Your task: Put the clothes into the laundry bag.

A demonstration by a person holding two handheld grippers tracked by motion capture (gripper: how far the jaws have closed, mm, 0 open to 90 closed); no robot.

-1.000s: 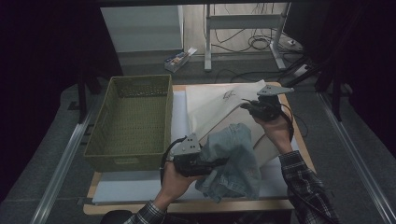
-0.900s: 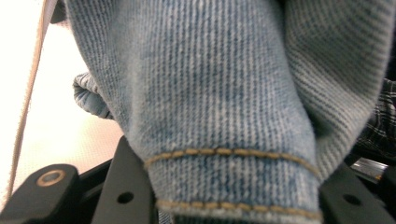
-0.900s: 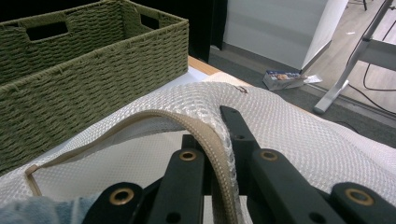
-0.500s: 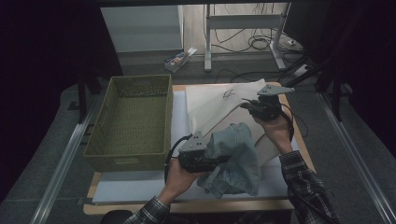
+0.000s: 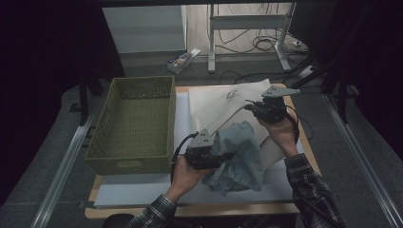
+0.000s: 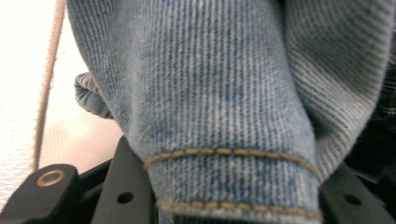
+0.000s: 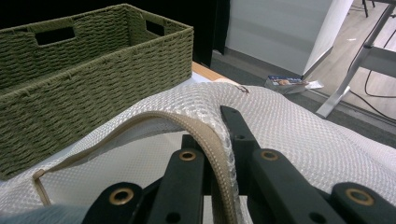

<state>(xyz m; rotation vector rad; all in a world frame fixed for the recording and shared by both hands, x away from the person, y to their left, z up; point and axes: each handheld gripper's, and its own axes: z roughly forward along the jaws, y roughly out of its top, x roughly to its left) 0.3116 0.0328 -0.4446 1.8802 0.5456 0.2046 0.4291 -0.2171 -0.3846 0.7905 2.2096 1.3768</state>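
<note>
Jeans, a bunched blue denim bundle, hang from the left gripper over the near middle of the table, just in front of a white mesh bag. In the left gripper view the hemmed denim edge with its tan stitching sits squeezed between the two black jaws, so that gripper is pinching the jeans. The mesh bag lies flat across the far right of the table, its mouth edged with a tan band. The right gripper holds that edge lifted: in its own view the jaws are pressed together on the tan rim and white netting of the bag, and the opening gapes a little below the band. The jeans sit at the bag's near edge; whether any of the denim is inside yet, I cannot tell. Left of the bag stands a green woven basket, with nothing showing in it, its long side just beside the bag.
</note>
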